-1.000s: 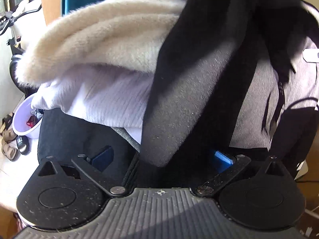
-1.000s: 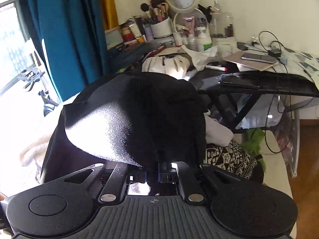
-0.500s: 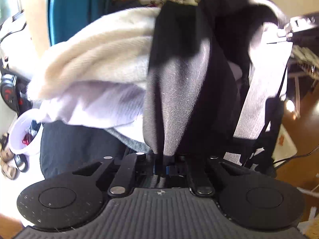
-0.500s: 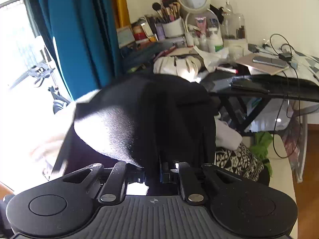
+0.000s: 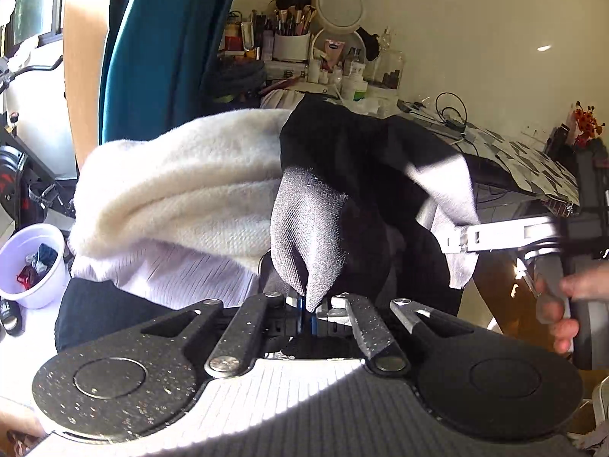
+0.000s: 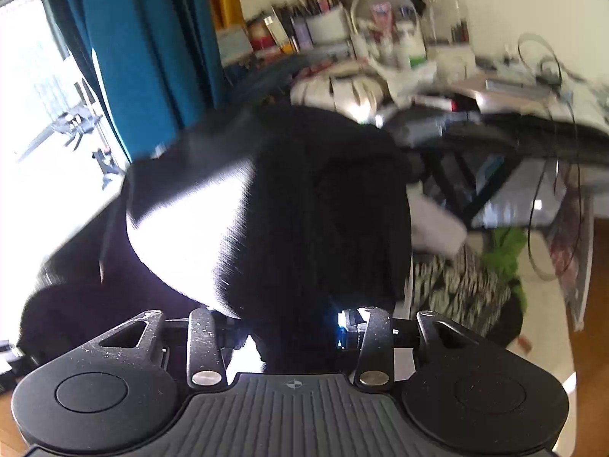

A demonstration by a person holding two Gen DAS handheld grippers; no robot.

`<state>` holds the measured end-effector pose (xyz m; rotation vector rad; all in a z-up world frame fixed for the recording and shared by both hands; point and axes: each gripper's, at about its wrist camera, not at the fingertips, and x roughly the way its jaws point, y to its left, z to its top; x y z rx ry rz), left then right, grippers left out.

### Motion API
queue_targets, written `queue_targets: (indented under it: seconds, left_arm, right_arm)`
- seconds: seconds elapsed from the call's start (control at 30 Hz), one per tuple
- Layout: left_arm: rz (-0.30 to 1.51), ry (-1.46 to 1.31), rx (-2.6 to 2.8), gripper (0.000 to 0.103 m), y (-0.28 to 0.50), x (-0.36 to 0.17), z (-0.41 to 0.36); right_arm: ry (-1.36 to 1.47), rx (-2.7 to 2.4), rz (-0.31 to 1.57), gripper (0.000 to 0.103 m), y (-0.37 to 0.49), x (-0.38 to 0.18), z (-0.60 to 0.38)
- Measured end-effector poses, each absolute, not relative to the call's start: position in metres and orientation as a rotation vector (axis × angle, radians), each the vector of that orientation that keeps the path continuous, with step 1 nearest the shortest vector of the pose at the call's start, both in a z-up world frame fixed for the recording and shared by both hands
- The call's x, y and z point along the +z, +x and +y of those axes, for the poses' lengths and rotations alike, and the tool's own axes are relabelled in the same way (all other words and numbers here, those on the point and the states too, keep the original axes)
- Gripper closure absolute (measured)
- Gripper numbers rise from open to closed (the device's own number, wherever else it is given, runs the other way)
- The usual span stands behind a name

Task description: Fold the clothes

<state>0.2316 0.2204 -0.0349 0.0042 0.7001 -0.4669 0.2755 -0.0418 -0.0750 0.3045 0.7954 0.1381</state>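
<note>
A white plastic tub (image 5: 28,262) sits at nine o'clock in the left wrist view, on a pale surface; inside it lie small crumpled items, one red, one dark. At twelve o'clock a white cup (image 5: 292,46) on the cluttered dressing table (image 5: 533,152) holds a bunch of makeup brushes, with bottles and a round mirror (image 5: 338,4) beside it.

The black garment (image 5: 361,175) hangs in the middle of both views, draped over a heap of clothes: a cream fleece (image 5: 182,179) and a white ribbed top (image 5: 182,278) lie at nine to ten o'clock of it. A teal curtain (image 5: 160,45) closes off eleven o'clock. The table's edge runs close at two to three o'clock, leaving only a narrow strip of bare wooden floor at four o'clock.

The left gripper (image 5: 309,310) points downward and forward, its jaws pressed together on a fold of the black garment's sunlit edge. The right gripper (image 6: 293,333) also tilts down; its jaws are opening, with black cloth between them, the pads no longer clearly pressing. In the left view a hand (image 5: 567,304) at three o'clock grips the right tool's handle.
</note>
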Motion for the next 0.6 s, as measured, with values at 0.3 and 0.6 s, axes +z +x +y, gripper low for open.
queue_targets:
  seconds: [0.3, 0.6]
  left_arm:
    - [0.636, -0.112, -0.440, 0.099, 0.242, -0.004, 0.228]
    - [0.472, -0.176, -0.439, 0.099, 0.234, 0.055, 0.241]
  right_arm:
    - [0.333, 0.145, 0.944, 0.072, 0.272, -0.140, -0.014]
    - [0.300, 0.185, 0.605, 0.095, 0.233, -0.026, -0.036]
